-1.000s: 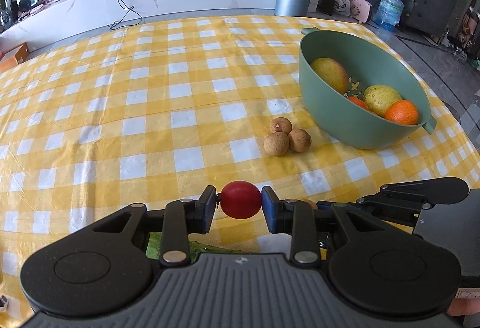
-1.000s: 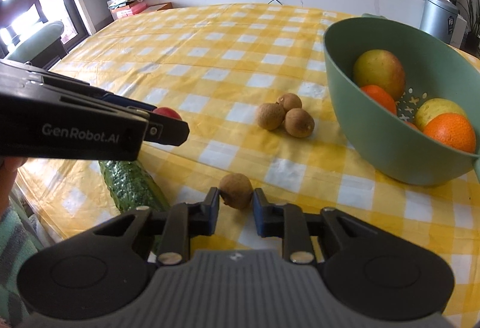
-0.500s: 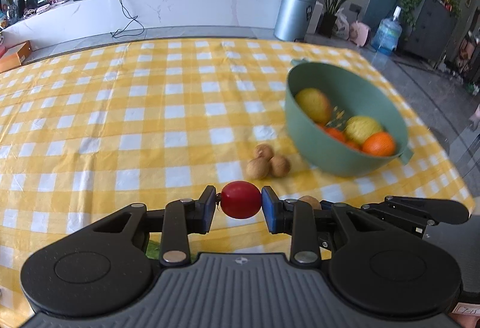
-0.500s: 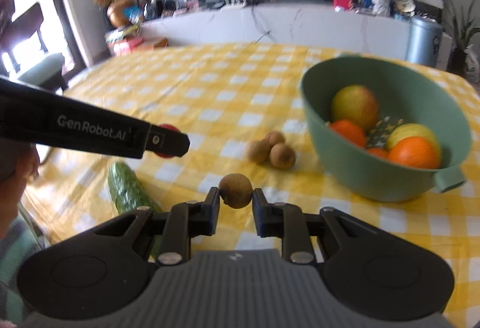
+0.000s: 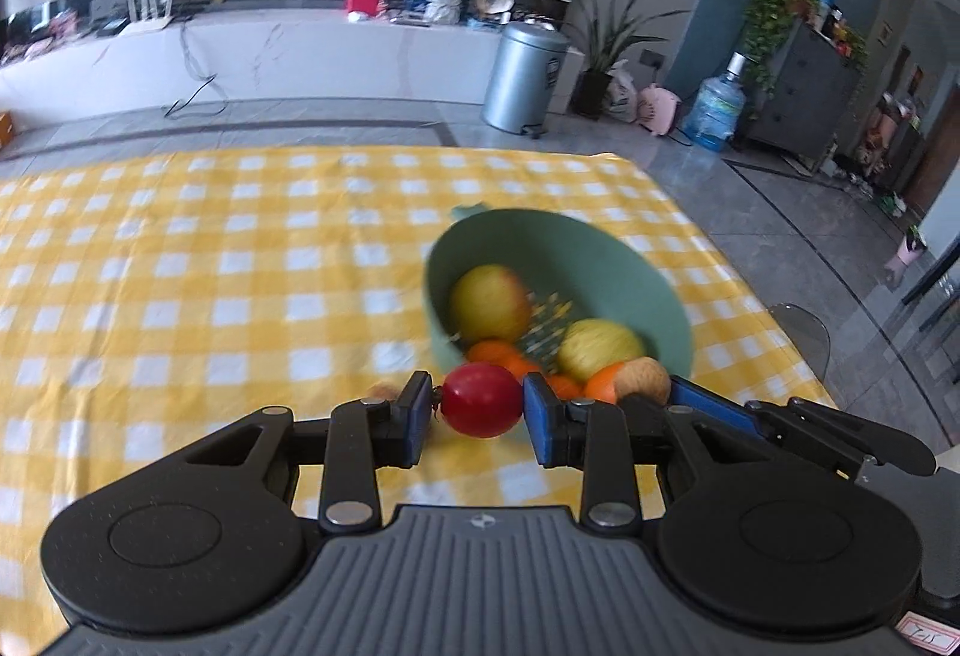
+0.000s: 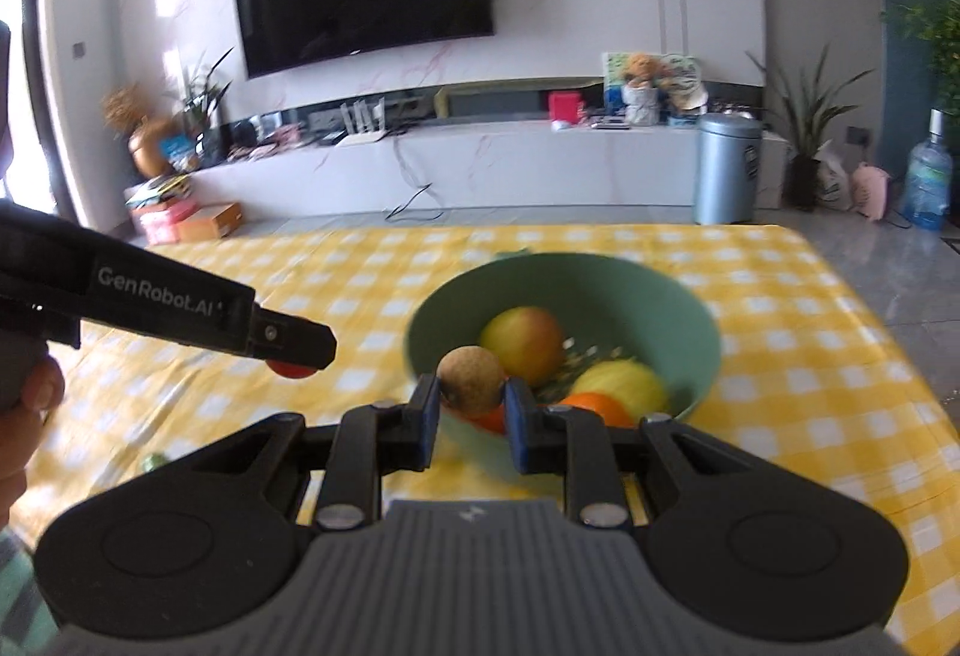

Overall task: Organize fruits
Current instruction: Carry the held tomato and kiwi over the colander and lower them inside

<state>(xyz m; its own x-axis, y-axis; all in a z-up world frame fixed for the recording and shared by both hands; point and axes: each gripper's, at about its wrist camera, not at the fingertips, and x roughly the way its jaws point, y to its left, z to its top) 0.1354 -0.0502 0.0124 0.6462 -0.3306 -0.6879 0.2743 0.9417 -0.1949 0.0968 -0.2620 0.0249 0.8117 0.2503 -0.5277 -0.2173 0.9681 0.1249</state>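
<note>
My left gripper (image 5: 480,407) is shut on a small red round fruit (image 5: 483,399), held in the air just in front of the green bowl (image 5: 600,245). My right gripper (image 6: 471,404) is shut on a small brown round fruit (image 6: 470,378), raised at the bowl's (image 6: 660,290) near rim. The bowl sits on the yellow checked tablecloth (image 5: 180,296) and holds apples and oranges. In the left wrist view the right gripper (image 5: 645,386) with its brown fruit (image 5: 643,379) shows at the right. In the right wrist view the left gripper (image 6: 294,356) reaches in from the left, the red fruit (image 6: 288,369) peeking out below its tip.
A bit of green cucumber (image 6: 153,461) shows at the table's near left edge. One brown fruit (image 5: 384,391) lies partly hidden behind my left finger. A hand (image 6: 24,404) holds the left gripper. The table's far and right edges drop to a grey floor (image 5: 780,212).
Both grippers have risen with their fruits and tilted up, closing in on the green bowl. The loose brown fruits on the cloth have slipped almost out of view.
</note>
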